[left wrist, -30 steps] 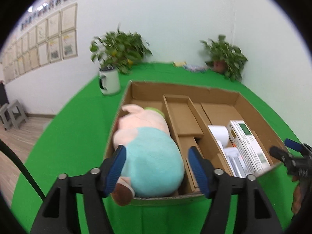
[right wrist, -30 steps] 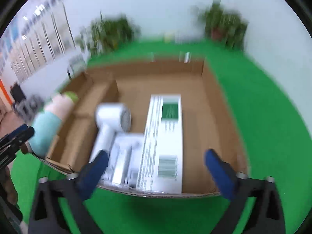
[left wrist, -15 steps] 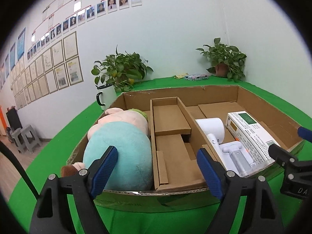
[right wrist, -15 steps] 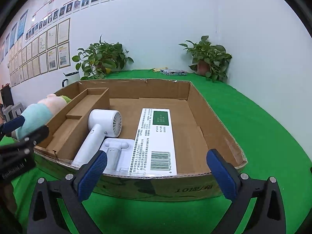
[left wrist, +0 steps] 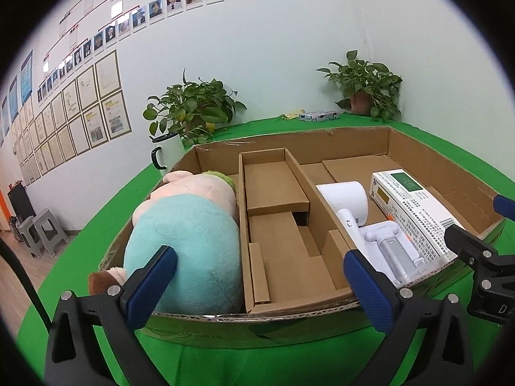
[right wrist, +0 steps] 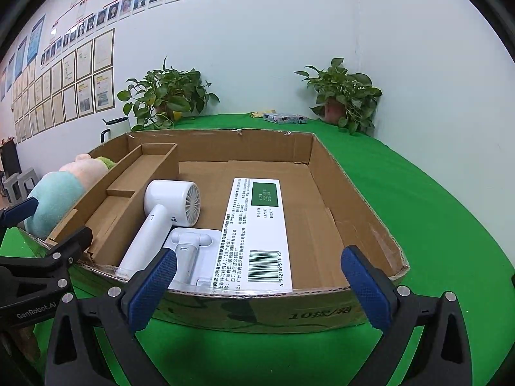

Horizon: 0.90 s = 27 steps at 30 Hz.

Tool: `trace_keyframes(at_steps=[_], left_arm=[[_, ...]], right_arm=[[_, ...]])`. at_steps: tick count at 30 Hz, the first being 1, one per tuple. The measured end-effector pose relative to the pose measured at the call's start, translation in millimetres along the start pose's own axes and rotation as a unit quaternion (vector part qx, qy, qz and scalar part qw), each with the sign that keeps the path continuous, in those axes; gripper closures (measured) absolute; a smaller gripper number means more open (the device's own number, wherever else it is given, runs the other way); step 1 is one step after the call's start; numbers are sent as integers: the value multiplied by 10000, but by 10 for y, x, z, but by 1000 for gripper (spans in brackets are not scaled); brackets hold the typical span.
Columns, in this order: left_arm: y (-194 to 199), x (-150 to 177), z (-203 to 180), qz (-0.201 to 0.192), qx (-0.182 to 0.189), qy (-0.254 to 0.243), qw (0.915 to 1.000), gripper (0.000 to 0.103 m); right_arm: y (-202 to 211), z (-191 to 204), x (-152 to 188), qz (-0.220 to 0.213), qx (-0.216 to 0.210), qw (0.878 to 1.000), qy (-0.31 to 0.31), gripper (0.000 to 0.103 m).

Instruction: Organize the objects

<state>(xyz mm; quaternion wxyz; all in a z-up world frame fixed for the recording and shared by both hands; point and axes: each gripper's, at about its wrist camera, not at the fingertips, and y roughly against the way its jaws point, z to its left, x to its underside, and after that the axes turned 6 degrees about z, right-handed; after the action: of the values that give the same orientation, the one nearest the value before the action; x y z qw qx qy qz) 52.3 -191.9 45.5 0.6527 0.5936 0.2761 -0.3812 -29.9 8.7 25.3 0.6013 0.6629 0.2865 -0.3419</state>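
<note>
Green-cloth table (right wrist: 434, 212) against white walls; two potted plants (right wrist: 341, 96), one white mug (left wrist: 167, 154). One shallow brown cardboard tray (right wrist: 325, 167) holds one plush pig (left wrist: 190, 234), one white hairdryer (right wrist: 170, 206), one white printed carton (right wrist: 260, 231). Left gripper (left wrist: 257, 276) and right gripper (right wrist: 257, 278) both gape, empty, before tray's near edge.

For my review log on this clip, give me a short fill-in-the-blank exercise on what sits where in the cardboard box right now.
1. The plush toy lies in the ____ compartment of the cardboard box.
2. The middle compartment holds ____ objects.
3. The white hair dryer lies between the divider and the long white ____.
4. Both the left gripper and the right gripper have their fingers ____.

Missing words: left; no; carton; open
</note>
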Motion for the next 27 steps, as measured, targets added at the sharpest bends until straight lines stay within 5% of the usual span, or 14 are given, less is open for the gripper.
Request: trace_keyframes(at_steps=[27], left_arm=[[-7,-7,3,21,-66,-33,10000,0]], right_arm=[[-6,22,-1,-4,10,10000,-7,0]])
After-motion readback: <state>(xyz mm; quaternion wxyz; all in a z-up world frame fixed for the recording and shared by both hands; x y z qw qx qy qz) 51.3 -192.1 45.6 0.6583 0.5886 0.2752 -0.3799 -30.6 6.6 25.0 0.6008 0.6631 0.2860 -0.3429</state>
